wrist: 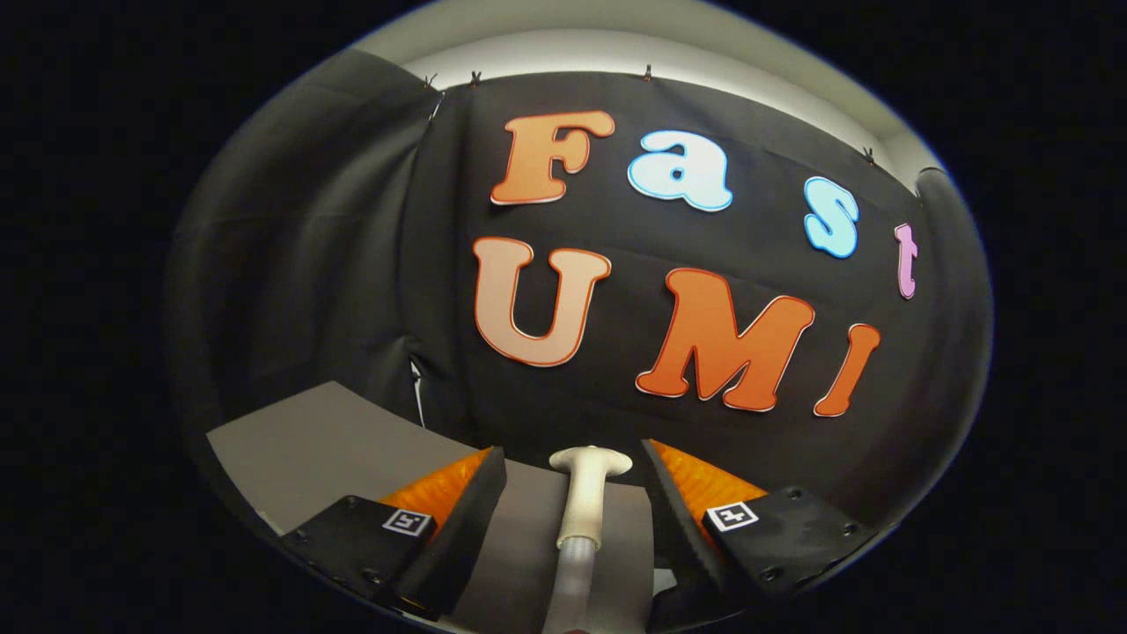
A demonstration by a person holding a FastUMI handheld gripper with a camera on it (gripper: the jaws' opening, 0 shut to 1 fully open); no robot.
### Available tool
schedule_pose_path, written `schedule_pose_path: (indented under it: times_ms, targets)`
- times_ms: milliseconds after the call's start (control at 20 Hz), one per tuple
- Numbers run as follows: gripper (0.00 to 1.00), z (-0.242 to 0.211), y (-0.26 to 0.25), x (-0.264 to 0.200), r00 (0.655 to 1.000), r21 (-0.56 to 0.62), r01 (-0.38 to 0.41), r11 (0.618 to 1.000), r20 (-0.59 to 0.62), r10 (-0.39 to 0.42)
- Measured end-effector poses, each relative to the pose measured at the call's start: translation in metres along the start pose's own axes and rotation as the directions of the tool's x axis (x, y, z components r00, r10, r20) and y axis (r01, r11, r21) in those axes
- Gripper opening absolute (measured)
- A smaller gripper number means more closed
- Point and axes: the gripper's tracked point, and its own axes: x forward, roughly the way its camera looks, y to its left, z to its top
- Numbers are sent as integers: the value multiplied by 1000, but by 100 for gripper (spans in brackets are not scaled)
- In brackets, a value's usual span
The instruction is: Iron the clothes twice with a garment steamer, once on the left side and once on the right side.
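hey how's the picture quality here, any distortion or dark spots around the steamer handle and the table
Gripper view: strong fisheye bending, so the grey table edge and the black cloth wall curve. Lighting is dim and even, brightest on the strip of pale wall above the cloth. The white steamer handle stands sharp between the open tool fingers, untouched, without glare; its hose blurs slightly nearest the camera.

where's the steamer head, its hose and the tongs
steamer head [588,467]: gripper view, on its white neck, between the open fingers
hose [570,581]: gripper view, on the ribbed tube below the neck
tongs [574,497]: gripper view, midway between the fingertips, touching nothing
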Motion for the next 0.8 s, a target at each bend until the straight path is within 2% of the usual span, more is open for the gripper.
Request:
schedule_pose_path:
  times_ms: [150, 300, 600, 800]
  targets:
    - [98, -24, -4, 36, 995, -1, 0, 1000, -95, 0]
    - [97, -48, -1, 54, 977, 23, -26, 999, -213, 30]
    - [94, -82, -4, 65, 921, 36, -32, 999, -387, 43]
    - [92, -91, -6, 66, 903, 59, -36, 998, -425, 57]
